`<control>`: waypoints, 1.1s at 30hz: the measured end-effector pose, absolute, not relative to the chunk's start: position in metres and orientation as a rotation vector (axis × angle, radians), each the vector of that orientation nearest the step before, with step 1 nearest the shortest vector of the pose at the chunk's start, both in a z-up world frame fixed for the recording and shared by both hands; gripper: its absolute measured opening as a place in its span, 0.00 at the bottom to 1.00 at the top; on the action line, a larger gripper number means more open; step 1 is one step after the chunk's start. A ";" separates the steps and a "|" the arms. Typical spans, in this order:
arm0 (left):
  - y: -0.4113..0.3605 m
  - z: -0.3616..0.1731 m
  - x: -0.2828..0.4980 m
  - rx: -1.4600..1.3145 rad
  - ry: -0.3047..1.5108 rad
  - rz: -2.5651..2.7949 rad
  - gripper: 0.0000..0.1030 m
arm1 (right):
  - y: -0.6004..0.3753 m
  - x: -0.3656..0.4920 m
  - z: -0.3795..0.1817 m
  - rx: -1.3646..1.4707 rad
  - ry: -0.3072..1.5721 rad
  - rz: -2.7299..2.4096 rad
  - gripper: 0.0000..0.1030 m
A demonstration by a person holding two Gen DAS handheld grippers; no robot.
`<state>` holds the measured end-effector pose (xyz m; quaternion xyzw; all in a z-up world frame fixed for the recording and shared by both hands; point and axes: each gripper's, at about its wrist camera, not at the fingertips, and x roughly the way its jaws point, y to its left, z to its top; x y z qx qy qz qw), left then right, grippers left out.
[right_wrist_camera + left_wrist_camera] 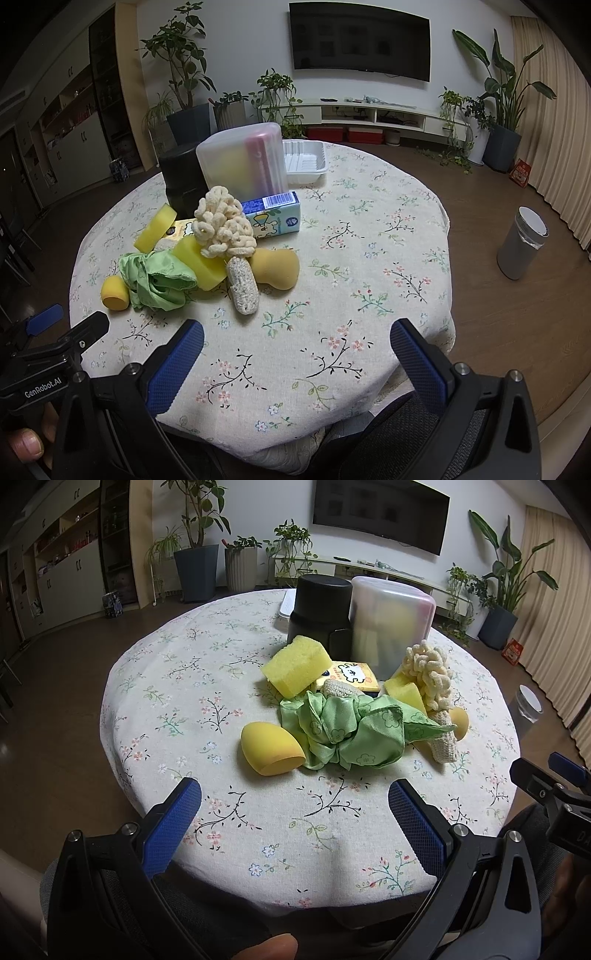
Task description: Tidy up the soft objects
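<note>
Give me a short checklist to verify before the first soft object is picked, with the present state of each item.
1. Left gripper open, nothing between fingers: ok.
2. Right gripper open, nothing held: ok.
3. Yellow egg sponge stands free at the pile's edge, approach unobstructed: ok.
4. Green cloth free of other items: not ok, it overlaps the knitted roll.
5. Translucent container open to receive items: cannot tell.

Dim indoor light, soft shadows, sharp centre, heavy fisheye bending, dark vignetted corners
</note>
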<state>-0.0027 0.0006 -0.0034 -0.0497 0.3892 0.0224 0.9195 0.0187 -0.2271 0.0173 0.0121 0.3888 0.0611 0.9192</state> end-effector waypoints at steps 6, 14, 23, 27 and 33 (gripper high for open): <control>0.000 -0.004 -0.003 -0.102 0.801 0.045 1.00 | -0.227 0.019 0.017 0.025 0.800 0.125 1.00; 0.000 -0.008 -0.003 -0.103 0.805 0.045 1.00 | -0.228 0.019 0.016 0.026 0.800 0.127 1.00; -0.001 -0.013 -0.003 -0.106 0.813 0.042 1.00 | -0.227 0.020 0.014 0.024 0.804 0.128 1.00; -0.001 -0.014 -0.003 -0.108 0.815 0.041 1.00 | -0.226 0.019 0.014 0.023 0.803 0.128 1.00; -0.001 -0.014 -0.003 -0.109 0.816 0.042 1.00 | -0.226 0.019 0.013 0.022 0.805 0.128 1.00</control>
